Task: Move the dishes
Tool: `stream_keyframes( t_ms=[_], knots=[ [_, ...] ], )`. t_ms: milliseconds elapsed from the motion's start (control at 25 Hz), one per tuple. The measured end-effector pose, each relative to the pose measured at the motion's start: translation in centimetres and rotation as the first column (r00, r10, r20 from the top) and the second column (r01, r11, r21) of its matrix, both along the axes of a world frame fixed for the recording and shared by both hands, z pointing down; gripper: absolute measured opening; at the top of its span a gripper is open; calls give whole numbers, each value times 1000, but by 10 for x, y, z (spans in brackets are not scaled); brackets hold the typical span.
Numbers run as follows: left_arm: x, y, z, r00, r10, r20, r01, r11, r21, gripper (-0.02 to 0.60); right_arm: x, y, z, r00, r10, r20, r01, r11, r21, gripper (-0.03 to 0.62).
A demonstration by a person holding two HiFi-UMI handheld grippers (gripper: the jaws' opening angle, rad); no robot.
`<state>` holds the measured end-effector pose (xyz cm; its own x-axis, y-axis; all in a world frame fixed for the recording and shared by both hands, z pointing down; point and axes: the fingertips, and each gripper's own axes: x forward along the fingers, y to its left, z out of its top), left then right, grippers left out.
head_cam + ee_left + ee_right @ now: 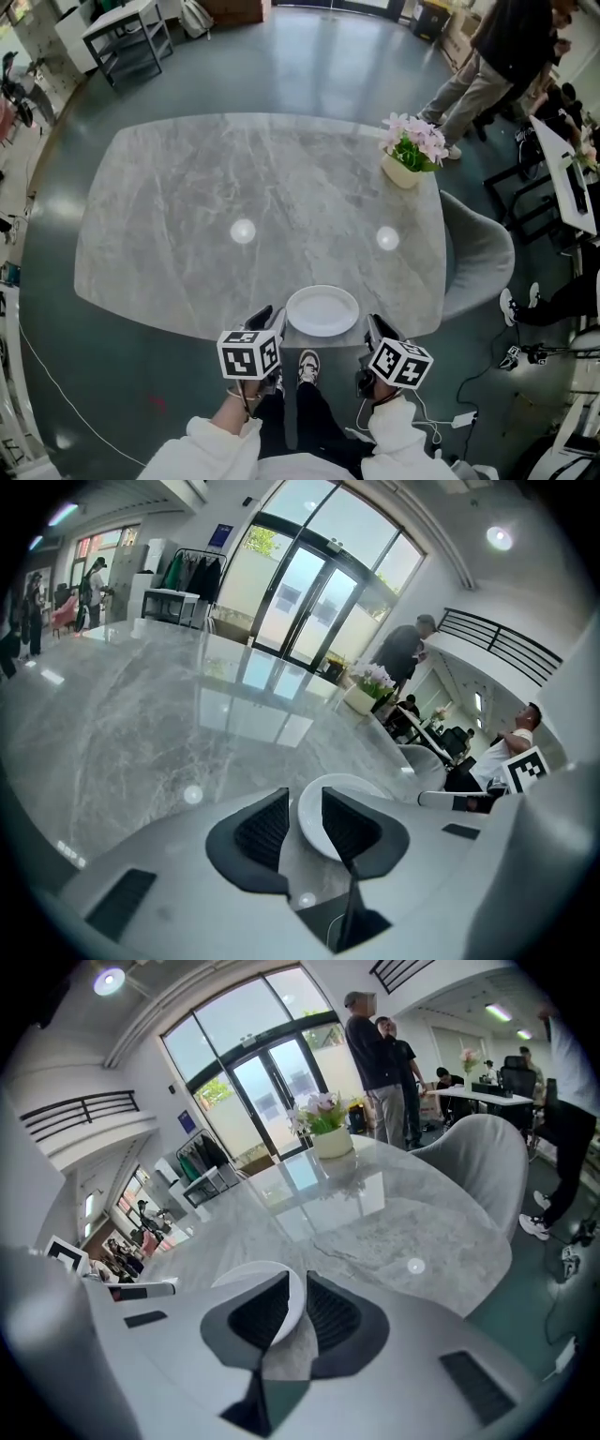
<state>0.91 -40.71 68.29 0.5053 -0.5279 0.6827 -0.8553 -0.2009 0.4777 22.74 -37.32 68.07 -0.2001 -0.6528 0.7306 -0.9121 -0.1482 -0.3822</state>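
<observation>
Seen from above, a person's left gripper (265, 317) sits at the near edge of a grey marble table (234, 178), its marker cube (249, 354) just behind the jaws. The left gripper's own view shows its (305, 822) two dark ribbed jaws standing apart, gripping nothing, with the rim of a white plate (347, 782) visible through the gap and past the right jaw. The plate (322, 310) lies flat on the table between the two grippers, close to the near edge. Just to its right is the right gripper (375, 328) with its own marker cube (400, 364). In the right gripper view its (298, 1309) jaws are also apart; the plate's (246, 1274) edge reaches into the gap alongside the left jaw, possibly touching it, though the wide lens makes that hard to judge, and bare table shows before the right jaw. Well beyond the right gripper, at the table's far right corner, stands a pot of pink flowers (410, 155). A grey chair (478, 253) sits beside the table further right, and people (506, 56) stand beyond it.
</observation>
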Motion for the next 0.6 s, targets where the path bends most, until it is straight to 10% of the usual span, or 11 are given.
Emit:
stream_keyframes(
  t_ms=[600],
  knots=[
    [-24, 9, -127, 997, 64, -40, -52, 968, 245, 10, -23, 19, -117, 998, 32, -53, -19, 975, 219, 70]
  ],
)
